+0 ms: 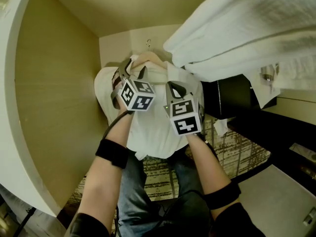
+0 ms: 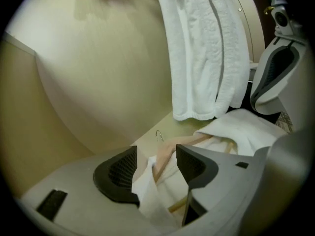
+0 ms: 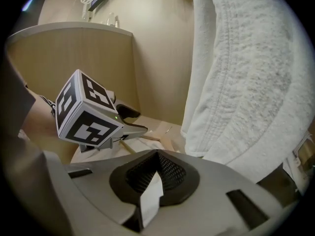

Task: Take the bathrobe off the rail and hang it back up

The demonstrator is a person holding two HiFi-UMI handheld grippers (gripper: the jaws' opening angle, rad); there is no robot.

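Observation:
A white bathrobe (image 1: 158, 127) hangs on a wooden hanger (image 1: 148, 58) with a metal hook (image 1: 148, 43), held low inside a wardrobe. My left gripper (image 1: 129, 72) stands at the hanger's left shoulder. In the left gripper view its jaws (image 2: 155, 161) are open, with the hanger's wooden end (image 2: 167, 154) and a fold of robe loosely between the pads. My right gripper (image 1: 174, 90) sits at the right shoulder. In the right gripper view it (image 3: 156, 173) is shut on a strip of white bathrobe cloth (image 3: 150, 200). The left gripper's marker cube (image 3: 86, 112) shows there too.
A second white robe (image 1: 247, 33) hangs at the upper right, close beside both grippers (image 2: 206, 53). The wardrobe's beige wall (image 1: 54, 107) and a white door edge (image 1: 15, 107) close off the left. A black box (image 1: 232, 95) stands at the right, above patterned carpet (image 1: 237, 152).

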